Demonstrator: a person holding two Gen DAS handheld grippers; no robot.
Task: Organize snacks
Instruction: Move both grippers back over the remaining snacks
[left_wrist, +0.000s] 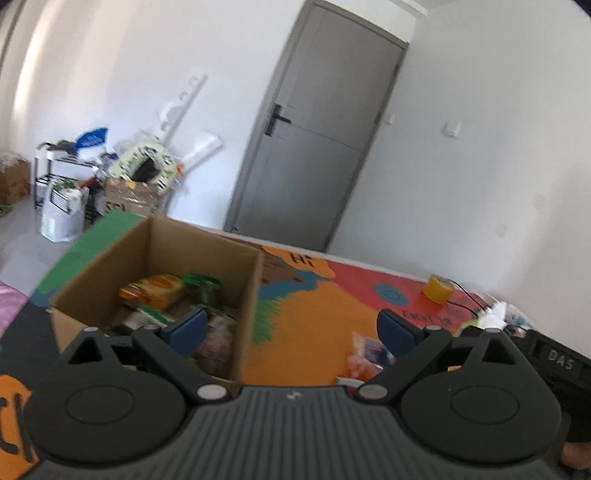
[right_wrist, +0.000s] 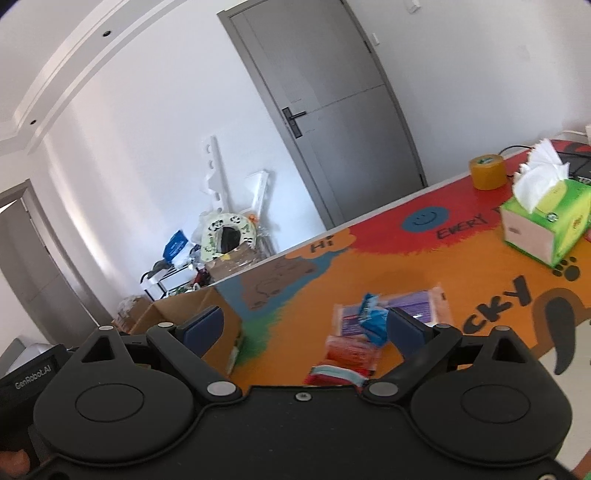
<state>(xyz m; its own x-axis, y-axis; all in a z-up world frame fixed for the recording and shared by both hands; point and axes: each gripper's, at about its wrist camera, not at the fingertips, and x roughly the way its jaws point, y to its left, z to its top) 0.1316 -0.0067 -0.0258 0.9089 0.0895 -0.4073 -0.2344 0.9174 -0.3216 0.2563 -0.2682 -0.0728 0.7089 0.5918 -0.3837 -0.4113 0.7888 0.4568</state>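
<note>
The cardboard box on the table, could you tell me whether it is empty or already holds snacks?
It already holds snacks: the open-topped cardboard box shows several packets piled inside.

You have bare table (right_wrist: 424, 266) beyond the loose snack packets (right_wrist: 364, 325) to pass over. On your left the cardboard box (left_wrist: 243, 295) wall stands in the way. Far right, the tissue box (right_wrist: 546, 225) and tape roll (right_wrist: 487, 171) block.
</note>
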